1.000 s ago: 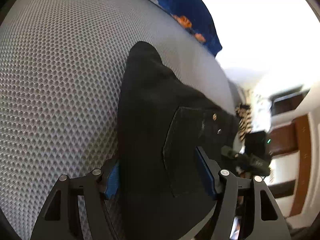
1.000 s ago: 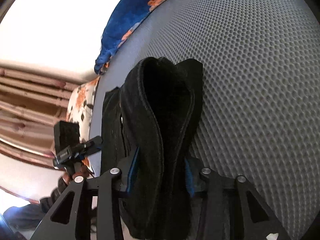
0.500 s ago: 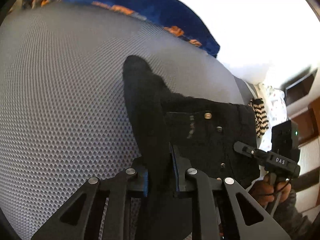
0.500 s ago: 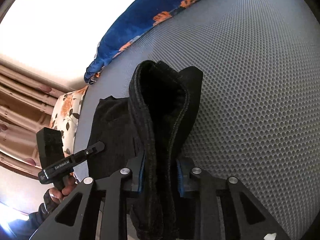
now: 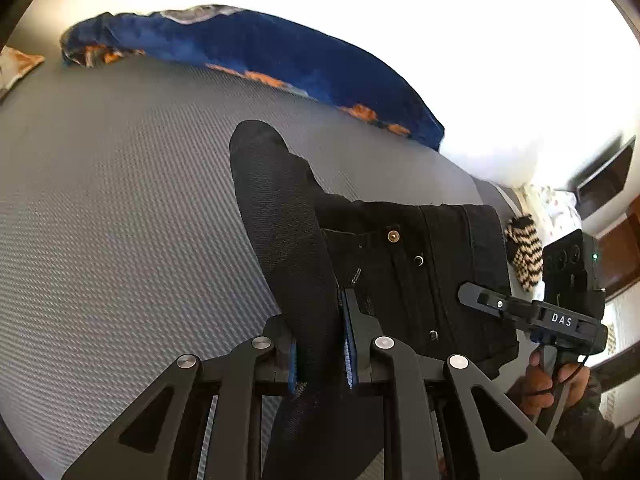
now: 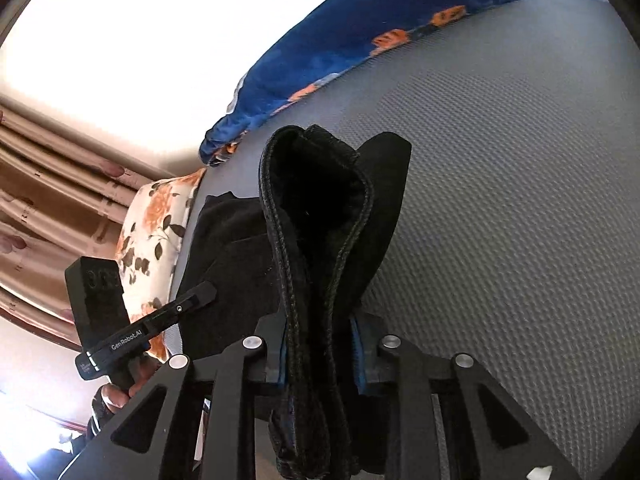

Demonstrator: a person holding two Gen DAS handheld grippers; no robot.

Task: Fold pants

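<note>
Black pants [image 5: 288, 240] lie bunched on a grey mesh mattress [image 5: 100, 220]. The left gripper [image 5: 320, 344] is shut on a raised fold of them, which stands up between the blue pads. Beside that fold the waist part with its metal rivets [image 5: 416, 260] spreads to the right. In the right wrist view the right gripper [image 6: 320, 356] is shut on a thick stitched edge of the pants [image 6: 320, 220], lifted off the mattress [image 6: 500, 220]. Each view shows the other tool at its side, held by a hand [image 6: 116, 396].
A blue blanket with orange flowers [image 5: 280, 56] lies along the far edge of the mattress. A floral pillow [image 6: 156, 232] and brown curtains [image 6: 48, 184] are at the left. A striped cloth [image 5: 524, 248] sits past the right edge.
The left jaws went from wide apart to shut on a fold of the pants. The right jaws tightened on their edge. Both grippers rose, drawing the cloth up off the mattress.
</note>
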